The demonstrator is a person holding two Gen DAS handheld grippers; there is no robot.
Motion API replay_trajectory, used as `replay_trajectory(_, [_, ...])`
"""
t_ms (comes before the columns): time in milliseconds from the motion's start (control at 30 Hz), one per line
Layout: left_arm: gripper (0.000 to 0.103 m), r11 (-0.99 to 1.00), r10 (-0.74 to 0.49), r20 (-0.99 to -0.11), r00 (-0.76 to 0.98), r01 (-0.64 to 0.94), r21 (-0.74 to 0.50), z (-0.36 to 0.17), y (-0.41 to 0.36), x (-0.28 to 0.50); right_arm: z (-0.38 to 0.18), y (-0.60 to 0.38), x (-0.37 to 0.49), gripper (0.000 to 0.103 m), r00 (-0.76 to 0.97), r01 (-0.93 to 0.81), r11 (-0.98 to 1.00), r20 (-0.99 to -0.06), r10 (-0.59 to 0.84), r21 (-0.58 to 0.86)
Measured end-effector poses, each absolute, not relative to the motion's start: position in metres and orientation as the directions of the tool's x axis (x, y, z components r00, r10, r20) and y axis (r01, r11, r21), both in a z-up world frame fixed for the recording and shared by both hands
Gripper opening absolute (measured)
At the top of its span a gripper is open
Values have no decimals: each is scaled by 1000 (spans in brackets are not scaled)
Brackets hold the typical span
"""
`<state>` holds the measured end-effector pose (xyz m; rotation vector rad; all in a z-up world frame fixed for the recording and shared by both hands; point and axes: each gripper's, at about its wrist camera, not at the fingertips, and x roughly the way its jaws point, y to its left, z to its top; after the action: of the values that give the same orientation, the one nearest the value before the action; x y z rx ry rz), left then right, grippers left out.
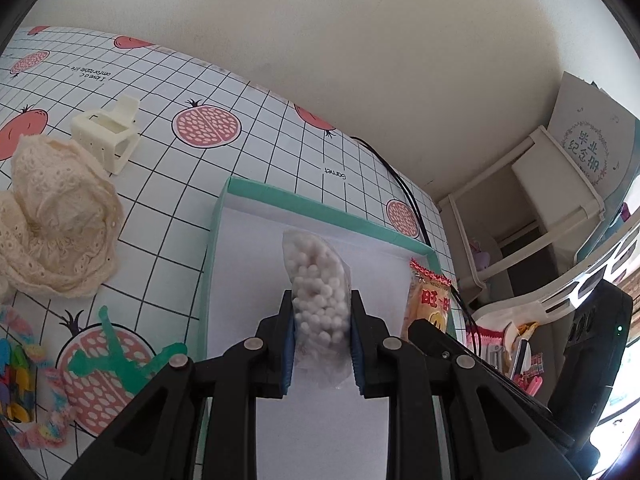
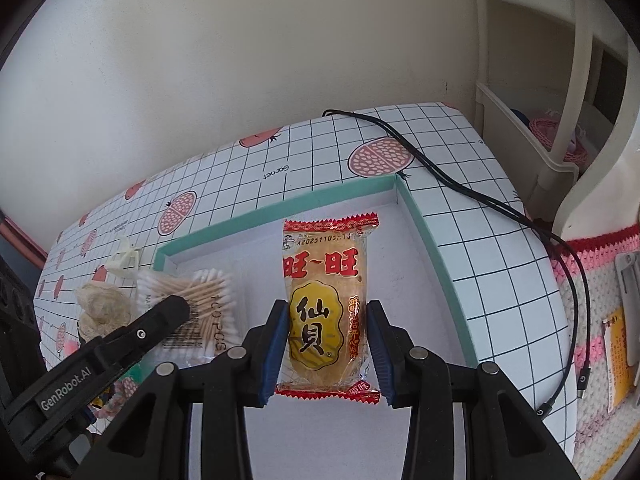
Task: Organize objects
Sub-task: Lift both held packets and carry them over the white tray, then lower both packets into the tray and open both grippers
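A clear plastic bag of small white beads [image 1: 318,292] is clamped between the blue-padded jaws of the left gripper [image 1: 322,322], its upper part standing out beyond the jaw tips and its lower part hanging between them. The bag is held over the white floor of a shallow white cardboard tray with a mint-green rim [image 1: 320,206], which lies on the bench covered by a white grid-patterned cloth printed with pink pomegranates [image 1: 240,96]. In the right wrist view, a red and yellow rice-cracker packet printed with black characters [image 2: 326,304] is gripped at its 2 long edges by the jaws of the right gripper [image 2: 327,344], with the packet's red serrated top end pointing away from the camera, over the same tray [image 2: 432,236]. The packet [image 1: 430,304] is also seen at the right edge of the tray in the left wrist view. A clear square pack of wooden cotton swabs [image 2: 200,304] is seen at the tray's left side, partly hidden by the left gripper's black body. On the cloth to the left of the tray, a cream lace fabric bundle [image 1: 60,216], a cream plastic clip-like part [image 1: 108,136] and a green plastic figure [image 1: 120,356] are laid apart from one another. A black cable [image 2: 480,196] is draped across the bench to the right of the tray.
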<state>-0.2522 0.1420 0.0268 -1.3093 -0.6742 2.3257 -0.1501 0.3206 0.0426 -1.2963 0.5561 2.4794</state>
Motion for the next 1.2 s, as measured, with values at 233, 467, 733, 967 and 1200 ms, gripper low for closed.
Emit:
replay_trajectory(233, [26,-844,504,-711,-491,-102,-527,31,145,-252,33,320,-154,41,-524,-428,-884,-848,75,187])
replay_trajectory(467, [27,-857,488,-733,-474,-103,-504,33,144,-254,31,321,-154,42,-516,-437,-881,-853,81,181])
replay_trajectory(733, [45,-875,461,-759,-459,-93,-475,34,142,-254,31,320,-156,43,-500,-440,-884,-861,92,161])
replay_trajectory(967, [51,-905,410,-791,-454,-94,-416,46,141,-253,36,325,-154,48,-503,-441,-884,-858,100,155])
replay_trajectory(1200, [51,-930,362,-799,-480,-128,-345,71,141,-249,56,325,-150,48,-529,-438,-883,-842,104,167])
